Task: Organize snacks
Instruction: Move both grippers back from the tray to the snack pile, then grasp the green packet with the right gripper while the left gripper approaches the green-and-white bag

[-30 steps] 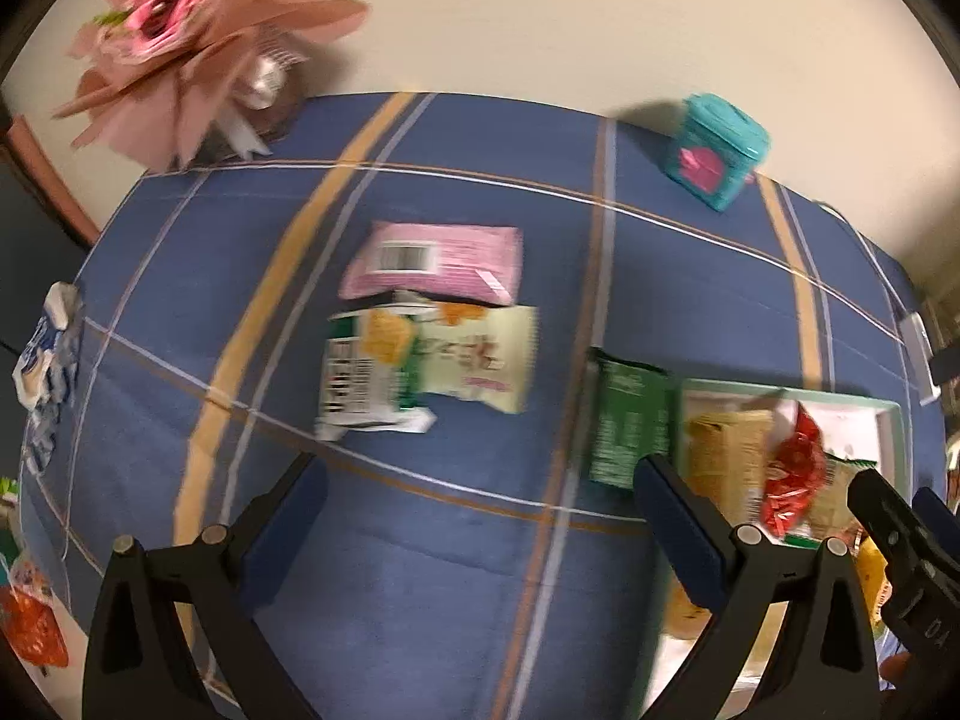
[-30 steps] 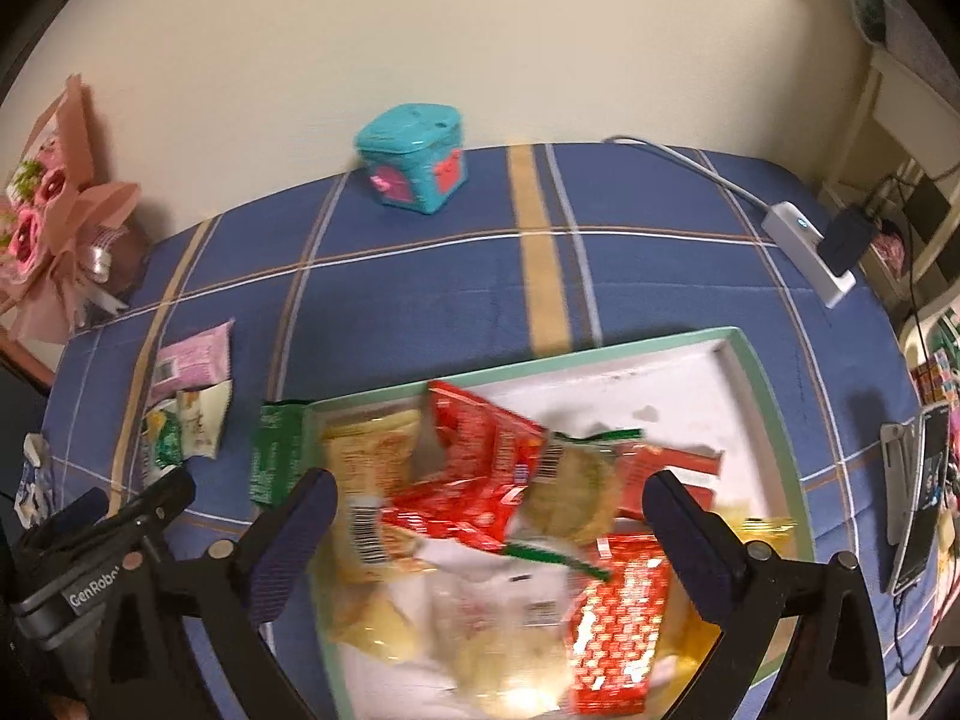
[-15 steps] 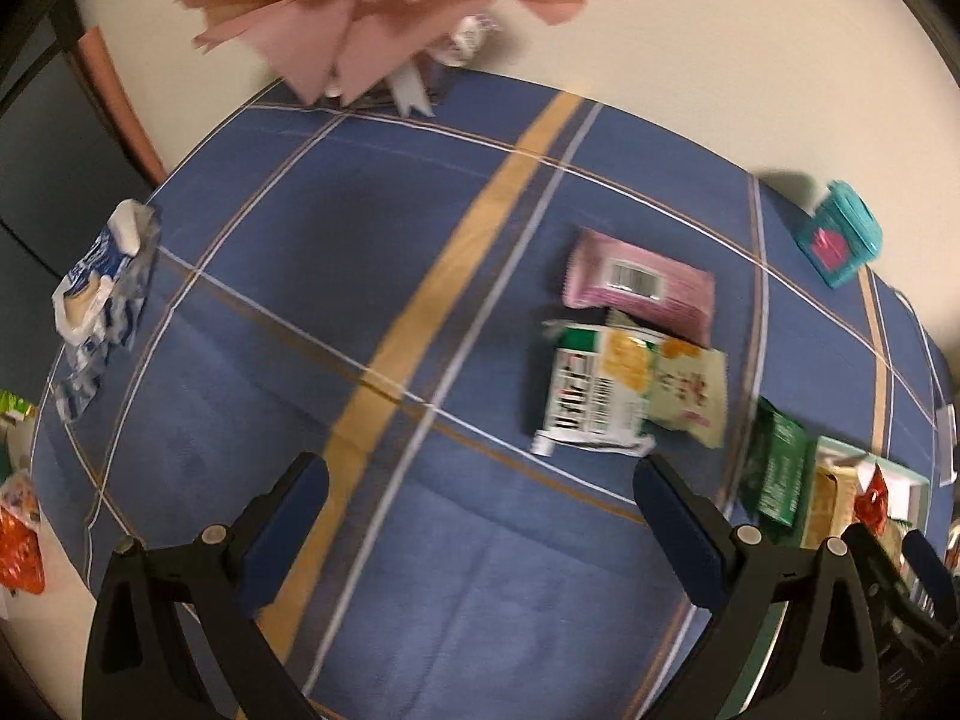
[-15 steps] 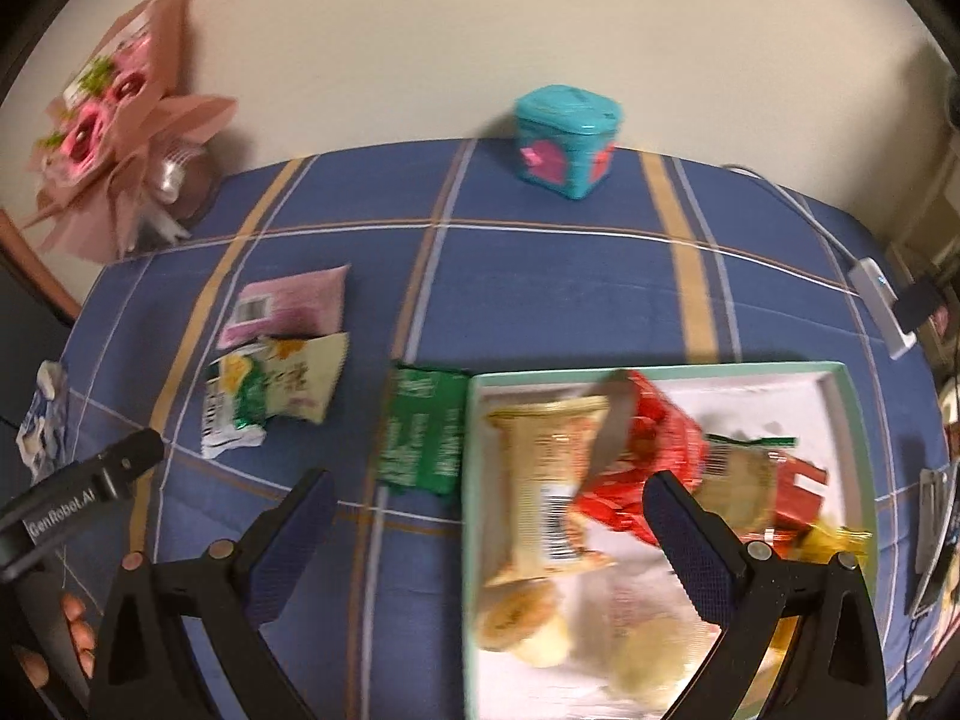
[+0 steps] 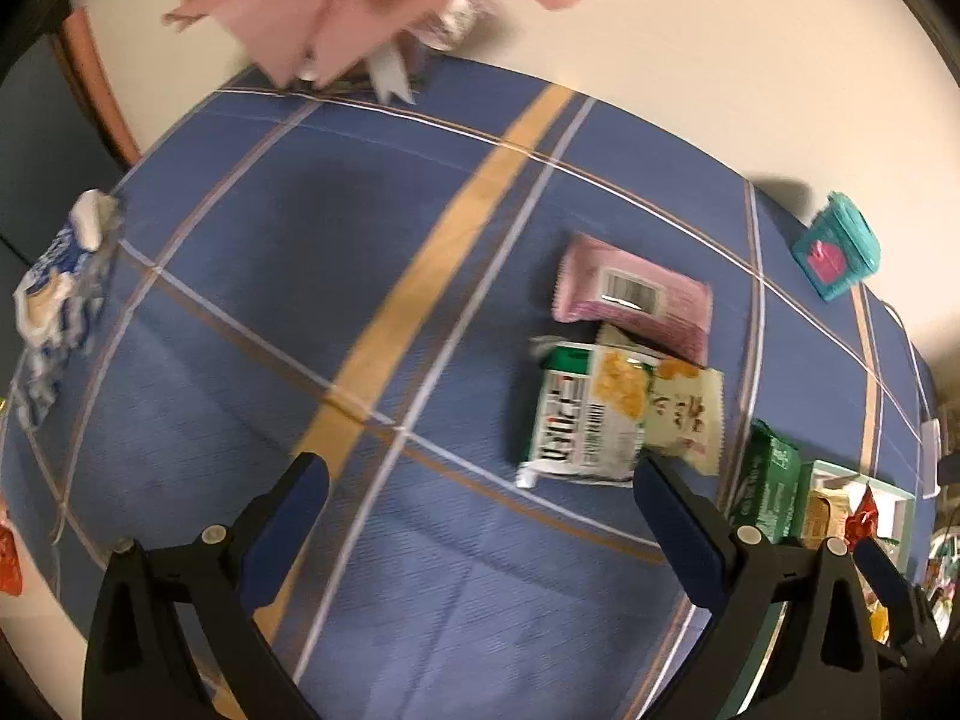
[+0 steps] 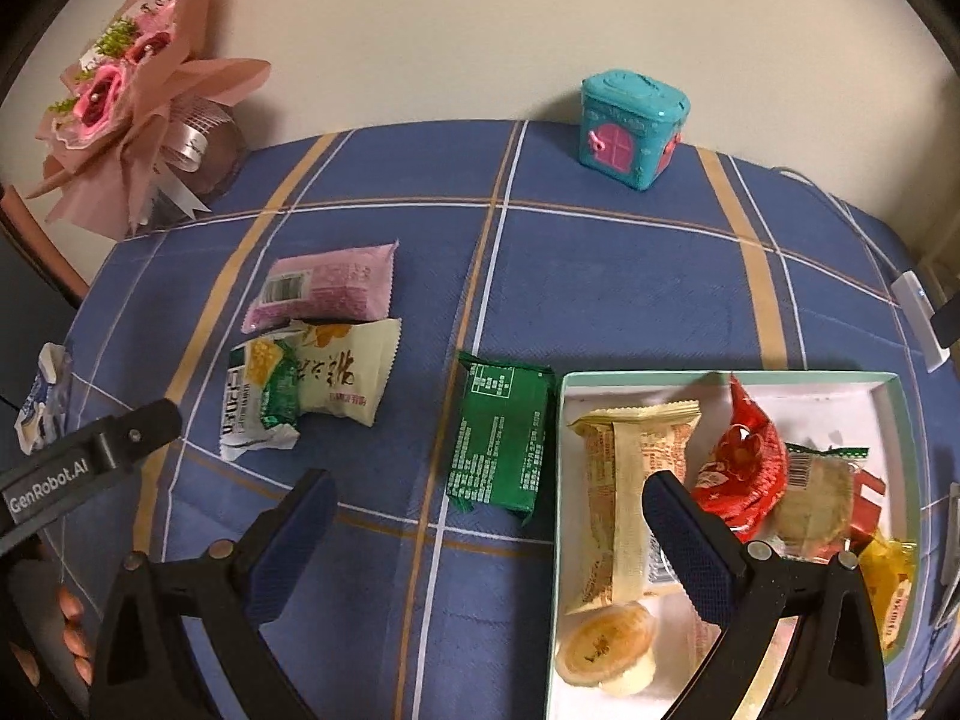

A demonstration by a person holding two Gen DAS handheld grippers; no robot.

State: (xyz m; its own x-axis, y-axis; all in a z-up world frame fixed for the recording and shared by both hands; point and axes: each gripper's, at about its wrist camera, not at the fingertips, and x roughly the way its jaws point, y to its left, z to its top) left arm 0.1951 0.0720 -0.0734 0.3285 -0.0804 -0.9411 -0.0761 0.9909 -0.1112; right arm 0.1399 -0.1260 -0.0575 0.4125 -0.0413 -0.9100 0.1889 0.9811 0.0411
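Both tools stand with their jaws wide apart and hold nothing: the left tool (image 5: 480, 516) hangs over a bare stretch of the blue plaid cloth (image 6: 600, 276) covering the bench, and the right tool (image 6: 489, 531) straddles the left wall of the shallow mint-rimmed tray (image 6: 720, 377), one finger over cloth, the other over the tray's contents. The widest open room lies on the left half of the cloth, between the crumpled blue-and-white wrapper (image 5: 54, 306) at the left edge and the loose snacks. Those snacks sit mid-bench: a pink packet (image 6: 327, 294), touching a cream packet (image 6: 345, 384) just below it, which overlaps a white-and-green packet (image 6: 255, 408). A green packet (image 6: 501, 438) lies flat just beside the tray's left wall. Inside the tray are a beige wrapped bar (image 6: 630, 480), a red pouch (image 6: 747, 456), a round pastry cup (image 6: 603, 648) and a yellow packet (image 6: 894, 588), crowded together. Along the far edge, against a plain cream wall, a pink paper bouquet (image 6: 120, 96) stands at the left corner and a teal house-shaped box (image 6: 630, 126) further right. A white power strip (image 6: 921, 321) rests at the right edge.
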